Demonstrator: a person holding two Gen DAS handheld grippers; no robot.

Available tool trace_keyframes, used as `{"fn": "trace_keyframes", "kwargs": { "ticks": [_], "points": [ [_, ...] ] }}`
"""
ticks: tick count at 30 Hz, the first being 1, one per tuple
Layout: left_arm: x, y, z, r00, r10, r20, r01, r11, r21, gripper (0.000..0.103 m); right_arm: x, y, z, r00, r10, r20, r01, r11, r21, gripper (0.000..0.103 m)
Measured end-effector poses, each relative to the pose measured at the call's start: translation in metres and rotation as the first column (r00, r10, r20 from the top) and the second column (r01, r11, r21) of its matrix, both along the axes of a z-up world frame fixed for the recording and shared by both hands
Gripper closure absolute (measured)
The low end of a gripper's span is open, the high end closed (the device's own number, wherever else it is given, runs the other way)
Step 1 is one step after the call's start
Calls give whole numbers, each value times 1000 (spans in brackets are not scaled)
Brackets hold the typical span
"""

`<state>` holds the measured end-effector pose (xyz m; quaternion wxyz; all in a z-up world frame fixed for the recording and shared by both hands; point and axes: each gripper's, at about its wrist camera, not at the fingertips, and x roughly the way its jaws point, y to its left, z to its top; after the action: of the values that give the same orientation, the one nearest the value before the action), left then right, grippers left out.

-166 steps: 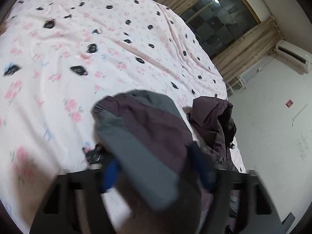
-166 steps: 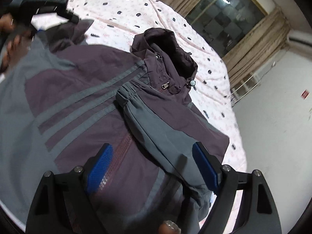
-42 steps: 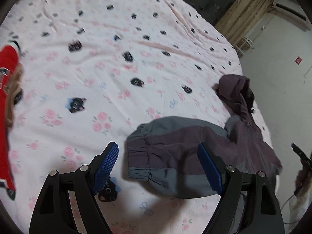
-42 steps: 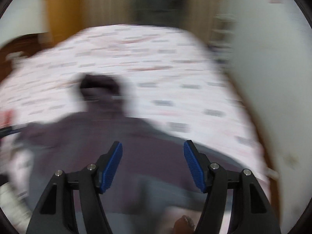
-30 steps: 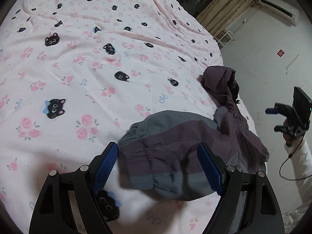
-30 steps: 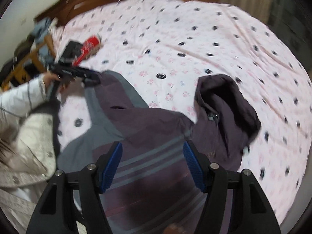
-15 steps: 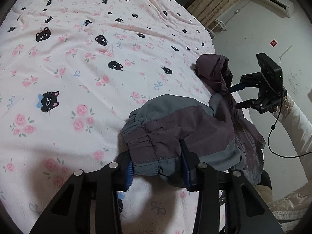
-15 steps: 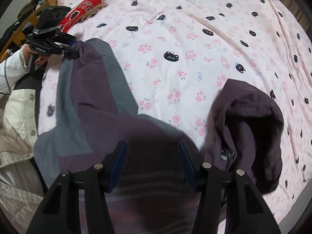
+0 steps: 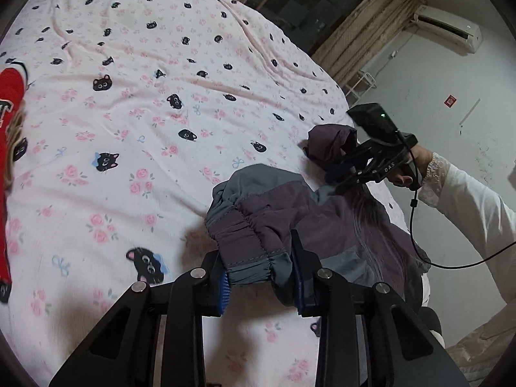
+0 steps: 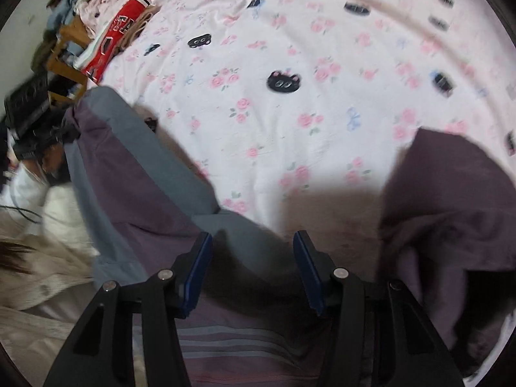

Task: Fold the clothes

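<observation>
A purple and grey hooded jacket [image 9: 322,225] lies at the near edge of the pink cat-print bed sheet [image 9: 135,103]. My left gripper [image 9: 261,277] is shut on the elastic cuff of its sleeve [image 9: 245,235] and holds it just above the sheet. In the right wrist view the sleeve [image 10: 129,167] runs up and left to that gripper [image 10: 35,122]. My right gripper [image 10: 253,267] is open, its blue pads astride the grey shoulder fabric [image 10: 245,235] beside the hood [image 10: 451,200]. The striped chest [image 10: 242,345] lies under it.
A red garment [image 10: 116,32] lies at the sheet's far left edge, next to a wooden stool piled with clothes [image 10: 64,42]. A hand and white sleeve [image 9: 467,206] hold the right gripper. Curtains [image 9: 364,32] and a white wall stand beyond the bed.
My left gripper has shut on the cuff and drawn the sleeve out sideways. The right gripper swung down to the shoulder by the hood, and its fingers have narrowed.
</observation>
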<state>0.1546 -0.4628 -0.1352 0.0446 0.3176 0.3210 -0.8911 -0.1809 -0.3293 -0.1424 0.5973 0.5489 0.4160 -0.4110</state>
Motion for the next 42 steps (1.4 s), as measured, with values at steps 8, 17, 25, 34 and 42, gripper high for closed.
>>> {"fn": "trace_keyframes", "kwargs": {
  "ticks": [8, 17, 25, 34, 42],
  "points": [
    [16, 9, -2, 996, 79, -30, -79, 997, 16, 77, -11, -14, -18, 999, -6, 35, 3, 997, 73, 52],
    [20, 11, -16, 988, 144, 49, -144, 990, 3, 76, 1, -19, -35, 999, 45, -9, -44, 994, 103, 70],
    [20, 14, -18, 979, 183, 86, -180, 983, -38, 75, -4, -23, -17, 999, 22, -24, -21, 998, 51, 98],
    [6, -2, -37, 937, 295, 190, -274, 953, -127, 66, -8, -18, 6, 981, -85, -174, 66, 991, -113, 99],
    [39, -11, -24, 852, 491, 180, -467, 869, -161, 30, -2, 35, 39, 944, -198, -265, 124, 954, -273, 65]
  ]
}}
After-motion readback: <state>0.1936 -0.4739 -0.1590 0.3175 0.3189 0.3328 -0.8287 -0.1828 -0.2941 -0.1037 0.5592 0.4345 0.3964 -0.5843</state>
